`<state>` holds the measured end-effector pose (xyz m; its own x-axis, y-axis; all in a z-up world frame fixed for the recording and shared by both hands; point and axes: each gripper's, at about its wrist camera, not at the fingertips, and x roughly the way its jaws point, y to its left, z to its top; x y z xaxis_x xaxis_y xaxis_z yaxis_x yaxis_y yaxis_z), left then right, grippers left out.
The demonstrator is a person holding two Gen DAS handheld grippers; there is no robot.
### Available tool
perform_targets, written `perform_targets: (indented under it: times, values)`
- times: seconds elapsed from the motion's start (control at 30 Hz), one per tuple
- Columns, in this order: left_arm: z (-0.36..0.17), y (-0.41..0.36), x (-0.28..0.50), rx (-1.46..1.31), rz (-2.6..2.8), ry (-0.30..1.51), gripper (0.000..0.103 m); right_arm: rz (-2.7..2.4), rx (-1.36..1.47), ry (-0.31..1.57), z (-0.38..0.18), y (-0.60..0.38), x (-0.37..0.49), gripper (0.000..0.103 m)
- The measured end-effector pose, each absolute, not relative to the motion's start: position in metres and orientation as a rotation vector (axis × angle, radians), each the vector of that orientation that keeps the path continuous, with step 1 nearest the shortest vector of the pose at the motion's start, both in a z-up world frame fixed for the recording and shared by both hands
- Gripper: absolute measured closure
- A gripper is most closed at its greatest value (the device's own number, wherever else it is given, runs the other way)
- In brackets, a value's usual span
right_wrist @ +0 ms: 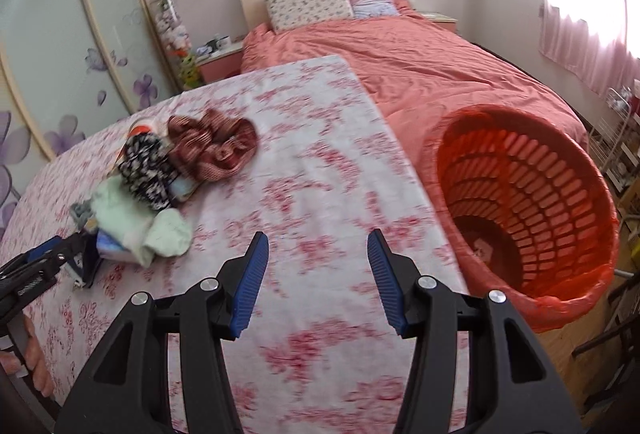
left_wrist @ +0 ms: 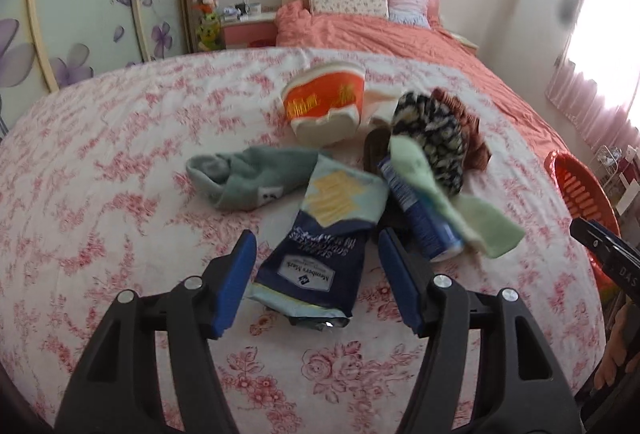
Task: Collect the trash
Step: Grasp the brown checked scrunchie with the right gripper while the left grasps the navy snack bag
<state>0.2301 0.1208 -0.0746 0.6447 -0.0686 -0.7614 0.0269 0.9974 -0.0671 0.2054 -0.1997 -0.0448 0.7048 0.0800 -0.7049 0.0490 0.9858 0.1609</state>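
My left gripper (left_wrist: pixel 316 238) stands open low over the flowered sheet (left_wrist: pixel 120 194), and a navy and pale-blue snack bag (left_wrist: pixel 316 254) lies flat between its blue pads (left_wrist: pixel 236 274) without being pressed. Beyond the bag lie an orange and white paper cup (left_wrist: pixel 324 106) on its side and a blue can-like wrapper (left_wrist: pixel 420 218). My right gripper (right_wrist: pixel 318 238) is open and empty over bare sheet, left of a red slatted basket (right_wrist: pixel 560 162) lined with a red bag. The left gripper (right_wrist: pixel 44 262) shows at that view's left edge, by the pile.
Clothes are mixed in with the trash: a grey-green sock (left_wrist: pixel 240 178), a pale green sock (left_wrist: pixel 472 222), a black and white patterned cloth (left_wrist: pixel 432 138) and a brown striped cloth (right_wrist: pixel 212 146). A coral duvet (right_wrist: pixel 400 62) and pillows (right_wrist: pixel 308 4) fill the far bed. A wardrobe (right_wrist: pixel 60 34) stands left.
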Motion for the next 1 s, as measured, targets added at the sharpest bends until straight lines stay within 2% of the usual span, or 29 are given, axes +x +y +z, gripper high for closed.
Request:
perform_targets:
  times: [0.13,0.37,0.9,0.97,1.0]
  values:
    - [-0.089,0.117,0.243,-0.037,-0.053,0.910,0.040,0.029,0.156,0.802,-0.047,-0.189,0.210,0.051]
    - [-0.098,0.128,0.253,-0.052,0.012,0.927,0.055,0.052,0.150,0.807,-0.053,-0.174,0.219,0.051]
    - [-0.097,0.136,0.253,-0.065,0.060,0.905,0.055,0.108,0.258,0.813,-0.052,-0.134,0.310,0.051]
    - [-0.098,0.136,0.253,-0.062,0.060,0.906,0.055,0.118,0.248,0.838,-0.058,-0.129,0.316,0.059]
    - [-0.098,0.136,0.253,-0.063,0.060,0.906,0.054,0.126,0.249,0.852,-0.061,-0.129,0.316,0.076]
